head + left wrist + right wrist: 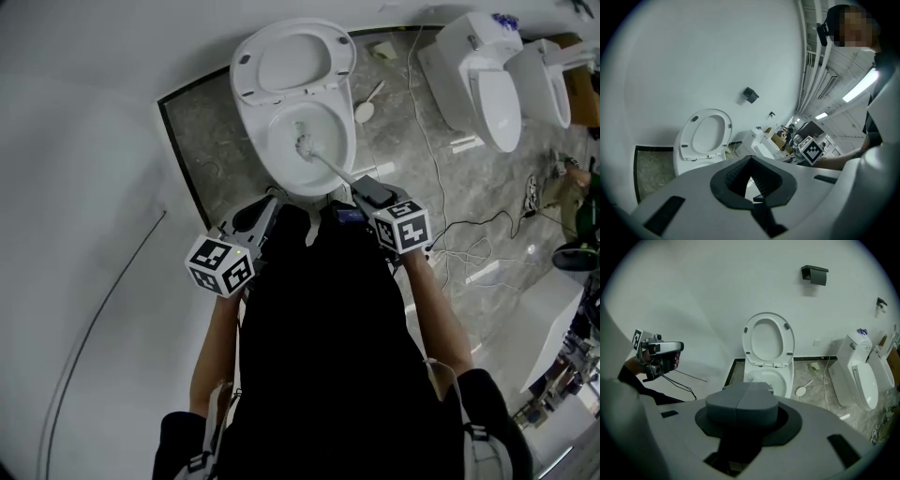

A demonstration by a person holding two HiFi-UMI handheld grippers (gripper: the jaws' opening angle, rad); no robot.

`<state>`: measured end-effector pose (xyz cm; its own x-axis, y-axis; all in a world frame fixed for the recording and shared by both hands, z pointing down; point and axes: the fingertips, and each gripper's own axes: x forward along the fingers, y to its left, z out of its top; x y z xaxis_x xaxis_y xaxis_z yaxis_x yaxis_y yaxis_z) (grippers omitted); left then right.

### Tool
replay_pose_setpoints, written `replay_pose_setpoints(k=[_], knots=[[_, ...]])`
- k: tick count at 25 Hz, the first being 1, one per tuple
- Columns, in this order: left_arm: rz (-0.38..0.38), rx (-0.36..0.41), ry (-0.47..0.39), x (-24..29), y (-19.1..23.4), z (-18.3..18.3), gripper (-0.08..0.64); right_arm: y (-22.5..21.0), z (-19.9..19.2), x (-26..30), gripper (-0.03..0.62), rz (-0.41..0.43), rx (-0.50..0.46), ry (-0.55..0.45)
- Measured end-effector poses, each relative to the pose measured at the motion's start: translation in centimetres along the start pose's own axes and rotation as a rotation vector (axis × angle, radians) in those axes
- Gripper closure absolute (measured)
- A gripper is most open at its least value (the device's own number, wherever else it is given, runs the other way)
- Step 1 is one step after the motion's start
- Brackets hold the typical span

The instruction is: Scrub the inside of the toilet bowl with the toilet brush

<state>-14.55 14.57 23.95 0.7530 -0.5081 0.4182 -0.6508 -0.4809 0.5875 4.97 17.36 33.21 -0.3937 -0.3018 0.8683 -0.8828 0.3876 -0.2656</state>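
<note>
White long-handled toilet brush (323, 161) slants with its bristled head down inside the white ceramic toilet bowl (274, 150), near the bowl's back. The bowl's single seat and lid (295, 58) are tipped up towards the wall. The brush handle runs up to the right gripper (364, 193), whose two jaws are clenched on the handle's end; in the right gripper view they meet with no gap. The left gripper (750, 182) hangs just left of the bowl's front, its two jaws spread with nothing between them. Two more white toilets (483, 80) stand side by side to the right on the grey stone floor (211, 141). One white round-headed stick (367, 105) lies between them and the bowl. One black wall box (814, 274) is mounted above.
</note>
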Motion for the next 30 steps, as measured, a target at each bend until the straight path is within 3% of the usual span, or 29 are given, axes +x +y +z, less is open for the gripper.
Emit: replay_pose_setpoints(k=[4,8,16,20,23,30], knots=[[0.066,0.097,0.025,0.9,0.8,0.3,0.551,0.4,-0.1,1.3,0.437,0.009,0.010,0.015],[0.018,0.131,0.066,2.7,-0.4,-0.5,0.551,-0.7,-0.4,3.0,0.438,0.005,-0.001,0.021],[-0.027,0.108,0.121,6.5,-1.2,-1.4,0.549,-4.4,-1.3,6.2,0.437,-0.038,-0.005,0.086],[-0.049,0.144,0.150,7.9,-0.9,-2.9,0.549,-6.6,-2.0,7.9,0.437,-0.082,-0.006,0.113],[-0.056,0.114,0.181,8.5,-0.7,-4.6,0.549,-7.5,-3.2,9.1,0.437,-0.113,-0.015,0.149],[-0.042,0.048,0.244,10.4,0.8,-7.9,0.549,-8.6,-5.3,12.4,0.437,-0.220,-0.206,0.243]])
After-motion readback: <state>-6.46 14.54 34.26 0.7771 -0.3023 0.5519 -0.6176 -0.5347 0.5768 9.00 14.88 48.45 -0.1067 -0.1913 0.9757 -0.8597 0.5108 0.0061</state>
